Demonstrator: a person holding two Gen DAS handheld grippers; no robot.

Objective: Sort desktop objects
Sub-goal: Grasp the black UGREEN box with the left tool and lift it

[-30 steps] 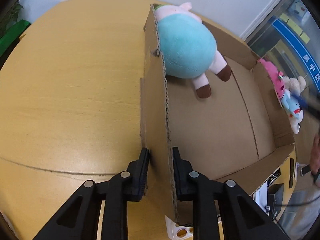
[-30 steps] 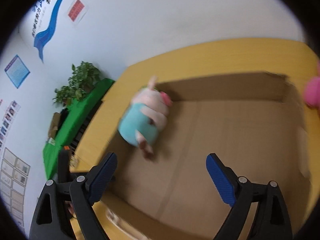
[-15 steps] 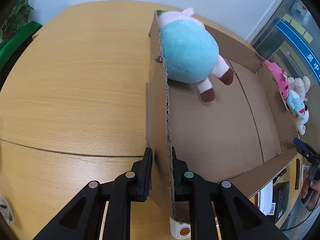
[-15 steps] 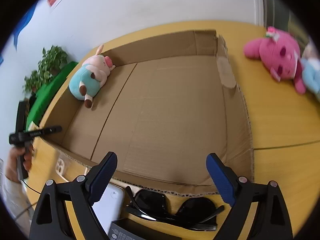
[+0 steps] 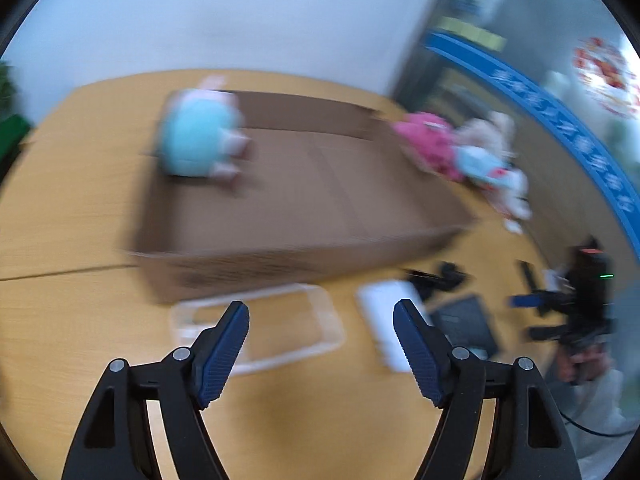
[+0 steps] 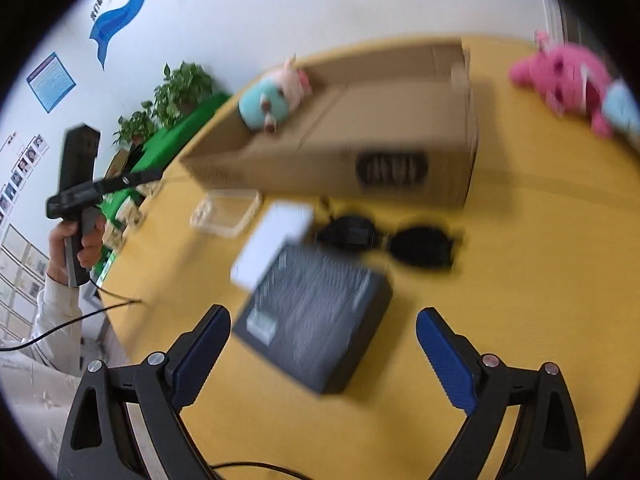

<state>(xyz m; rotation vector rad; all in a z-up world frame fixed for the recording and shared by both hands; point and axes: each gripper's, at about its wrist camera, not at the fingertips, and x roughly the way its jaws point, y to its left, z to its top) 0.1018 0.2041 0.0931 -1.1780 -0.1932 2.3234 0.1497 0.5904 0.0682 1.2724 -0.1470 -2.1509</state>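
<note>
A shallow cardboard box lies on the yellow table with a teal and pink plush pig in its far left corner. My left gripper is open and empty, above a clear plastic tray in front of the box. My right gripper is open and empty, above a dark grey box. A white flat box and black sunglasses lie between them and the cardboard box. A pink plush and a light blue plush lie right of the cardboard box. Both views are blurred.
In the right wrist view, a hand holds the left gripper's handle off the table's left edge, with a cable trailing. Potted plants on a green surface stand behind the table. A white wall is behind.
My left gripper has let go of the cardboard box wall, opened wide and pulled back toward the front. My right gripper has drawn back from the box to over the dark grey box.
</note>
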